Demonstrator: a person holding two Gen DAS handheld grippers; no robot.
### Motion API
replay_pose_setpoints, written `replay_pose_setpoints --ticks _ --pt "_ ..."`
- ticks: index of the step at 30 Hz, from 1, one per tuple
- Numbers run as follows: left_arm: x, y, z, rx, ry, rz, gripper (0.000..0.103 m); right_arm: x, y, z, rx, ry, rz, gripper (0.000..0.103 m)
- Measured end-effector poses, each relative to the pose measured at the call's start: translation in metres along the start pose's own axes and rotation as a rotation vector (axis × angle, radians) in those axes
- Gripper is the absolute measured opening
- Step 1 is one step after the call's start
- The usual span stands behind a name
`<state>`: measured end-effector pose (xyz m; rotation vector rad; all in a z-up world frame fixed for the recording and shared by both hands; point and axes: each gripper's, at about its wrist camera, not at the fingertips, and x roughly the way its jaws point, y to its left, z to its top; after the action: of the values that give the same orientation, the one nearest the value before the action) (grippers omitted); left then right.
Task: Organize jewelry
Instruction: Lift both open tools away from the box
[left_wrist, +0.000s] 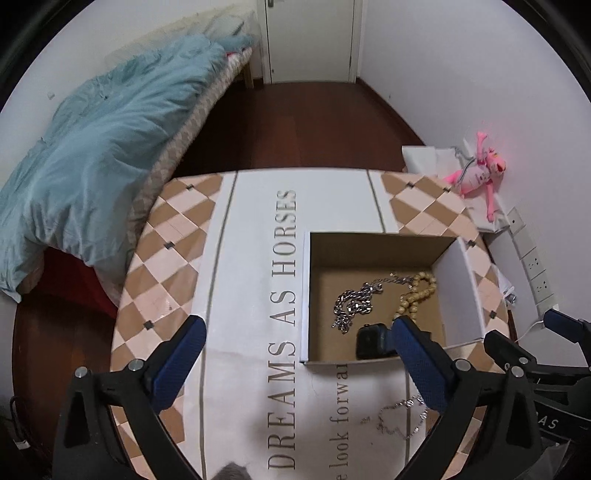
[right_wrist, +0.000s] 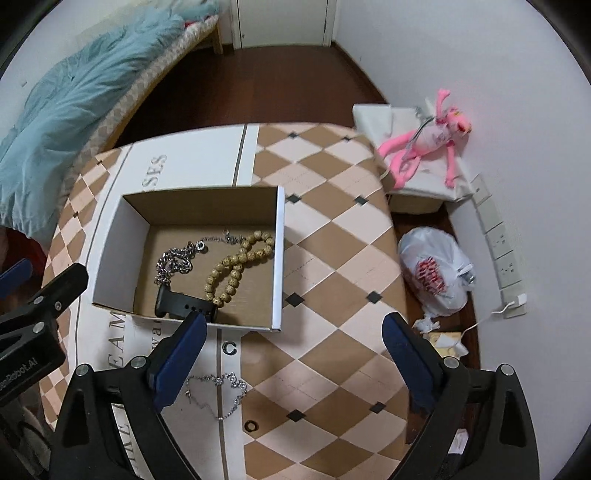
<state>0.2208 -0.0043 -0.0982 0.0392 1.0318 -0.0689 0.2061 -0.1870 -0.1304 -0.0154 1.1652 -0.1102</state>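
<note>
thin silver necklace on table beside right claw; both claws released, empty.

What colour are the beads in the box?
Tan, speckled bead bracelet; clearest in the right wrist view.

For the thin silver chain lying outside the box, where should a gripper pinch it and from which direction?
Probably best from straight above. The thin chain lies flat and loosely looped on the tablecloth, just in front of the box, so there is no edge to get under. Pinch the chunkier linked stretch at its far side, fingers straddling it. The right gripper, open, is nearest.
</note>
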Motion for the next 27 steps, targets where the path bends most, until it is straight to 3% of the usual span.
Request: replay_pose_setpoints --ticks 19,23,27 --pt "-0.113 0.001 -0.029 -0.024 -0.18 0.009 0.103 -0.13 -0.014 -0.048 0.058 -0.262 -0.013 0.097" --pt "-0.118 0.002 -0.036 -0.035 -0.183 0.052 0.103 -0.136 -0.017 -0.058 0.077 -0.263 0.014 0.097" --pt "-0.098 0.004 -0.054 -0.028 -0.146 0.082 0.103 -0.108 -0.019 -0.076 0.085 -0.188 0.04 0.097"
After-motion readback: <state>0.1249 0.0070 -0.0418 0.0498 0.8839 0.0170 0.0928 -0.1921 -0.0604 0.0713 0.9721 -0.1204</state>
